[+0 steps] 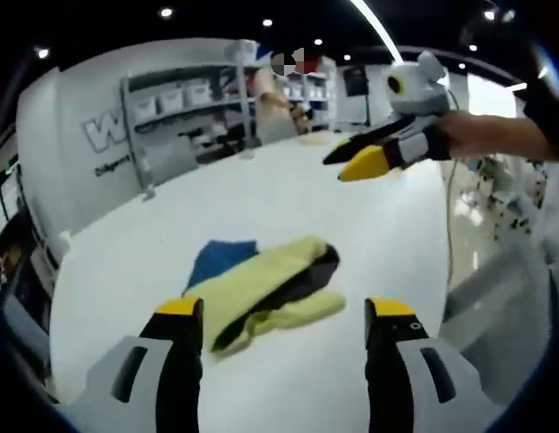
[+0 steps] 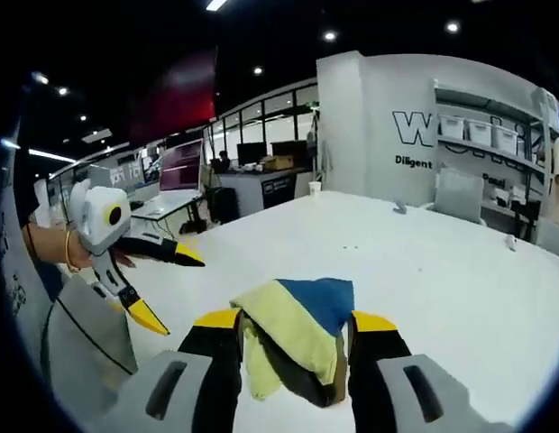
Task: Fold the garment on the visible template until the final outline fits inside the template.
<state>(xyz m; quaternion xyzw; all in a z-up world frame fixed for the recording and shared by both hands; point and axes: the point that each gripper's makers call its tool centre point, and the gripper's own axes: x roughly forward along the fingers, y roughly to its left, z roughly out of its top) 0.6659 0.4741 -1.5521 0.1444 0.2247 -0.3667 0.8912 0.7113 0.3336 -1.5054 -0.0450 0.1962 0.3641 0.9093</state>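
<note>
On white table [image 1: 352,234], folded garment [image 1: 270,289]

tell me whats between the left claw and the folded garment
Nothing: in the left gripper view, bare white table lies between the left claw and the yellow garment, which lies over the blue template.

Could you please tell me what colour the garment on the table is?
The garment is pale yellow with a dark inner lining, lying over a blue template; clearest in the left gripper view.

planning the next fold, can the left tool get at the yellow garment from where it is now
Probably yes: the left tool is open, the yellow garment lies on the white table just ahead between its jaws, and nothing sits between them. The right tool is off beyond it.
</note>
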